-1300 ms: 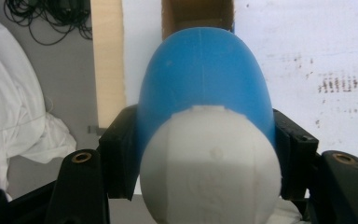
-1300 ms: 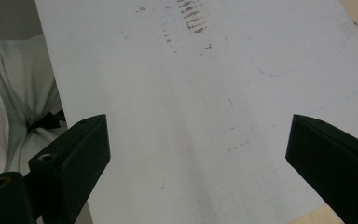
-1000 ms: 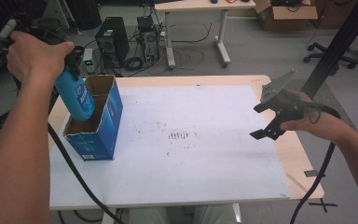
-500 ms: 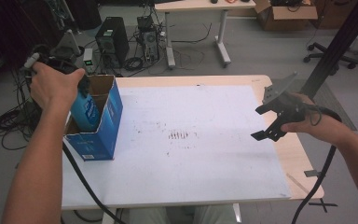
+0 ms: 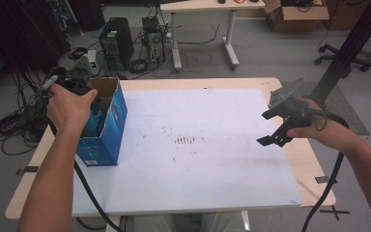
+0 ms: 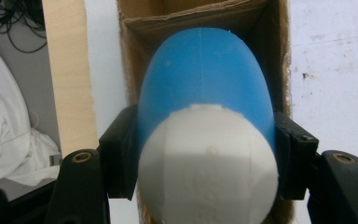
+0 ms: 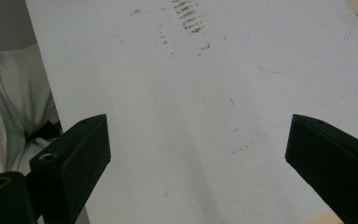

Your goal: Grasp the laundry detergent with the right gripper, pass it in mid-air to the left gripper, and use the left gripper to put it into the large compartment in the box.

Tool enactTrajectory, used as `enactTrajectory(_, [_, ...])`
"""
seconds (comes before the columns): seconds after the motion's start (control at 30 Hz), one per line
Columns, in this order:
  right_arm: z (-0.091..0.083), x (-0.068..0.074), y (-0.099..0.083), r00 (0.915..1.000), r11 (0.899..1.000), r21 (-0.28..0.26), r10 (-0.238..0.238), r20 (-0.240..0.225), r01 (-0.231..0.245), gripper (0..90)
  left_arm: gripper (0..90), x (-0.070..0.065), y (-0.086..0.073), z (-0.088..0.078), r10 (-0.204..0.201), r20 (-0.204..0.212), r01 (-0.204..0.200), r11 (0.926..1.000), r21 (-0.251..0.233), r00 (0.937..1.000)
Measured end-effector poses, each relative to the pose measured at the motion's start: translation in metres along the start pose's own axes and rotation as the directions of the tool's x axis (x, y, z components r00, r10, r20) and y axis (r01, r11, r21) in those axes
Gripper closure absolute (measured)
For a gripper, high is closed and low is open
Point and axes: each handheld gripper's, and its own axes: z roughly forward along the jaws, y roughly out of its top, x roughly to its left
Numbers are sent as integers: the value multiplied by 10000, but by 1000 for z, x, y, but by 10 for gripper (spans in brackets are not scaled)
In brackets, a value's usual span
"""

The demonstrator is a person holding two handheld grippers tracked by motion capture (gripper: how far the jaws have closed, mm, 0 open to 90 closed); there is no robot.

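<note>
At the left edge of the table, the left gripper holds a blue bottle with a white cap and points it down into the open top of a blue cardboard box. Its 2 jaws pinch the bottle from both sides, just where blue body meets white cap. From the high view the bottle seems already partly inside the box, though the hand hides most of it, so how deep it sits is hard to tell.

My reading is that the step in hand is putting the bottle into the box. The next move calls for lowering it until it rests on the box floor, keeping it clear of the brown inner walls, then spreading the jaws and lifting the gripper straight out so the box does not tip.

Over the right side of the white sheet, the right gripper hovers with its jaws spread wide and nothing between them.
</note>
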Motion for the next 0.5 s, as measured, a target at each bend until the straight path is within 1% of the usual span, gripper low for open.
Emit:
enactTrajectory(0.03, [0, 0, 0, 10000, 10000, 0, 0, 0, 0, 65, 379, 0, 0, 0, 0, 0, 0, 10000, 0, 10000])
enactTrajectory(0.13, [3, 0, 0, 10000, 10000, 34, 36, -25, -36, 65, 379, -2, -1, 8, 186, -100, -185, 9998, 55, 9998])
enactTrajectory(0.2, [6, 0, -1, 10000, 9999, 93, 67, -40, -67, 65, 379, -2, -3, 14, 144, -104, -144, 9999, 51, 9998])
enactTrajectory(0.27, [7, 0, -1, 10000, 9999, 70, 77, -57, -76, 65, 379, -2, -4, 16, 144, -93, -143, 9999, 65, 9999])
enactTrajectory(0.3, [7, 0, -2, 10000, 10000, 57, 56, -59, -56, 65, 379, -2, -5, 20, 196, -87, -195, 9998, 97, 9998])
enactTrajectory(0.5, [6, -1, -4, 9999, 9999, 52, 112, -26, -112, 65, 379, -4, -4, 28, 225, -14, -224, 9994, 250, 9997])
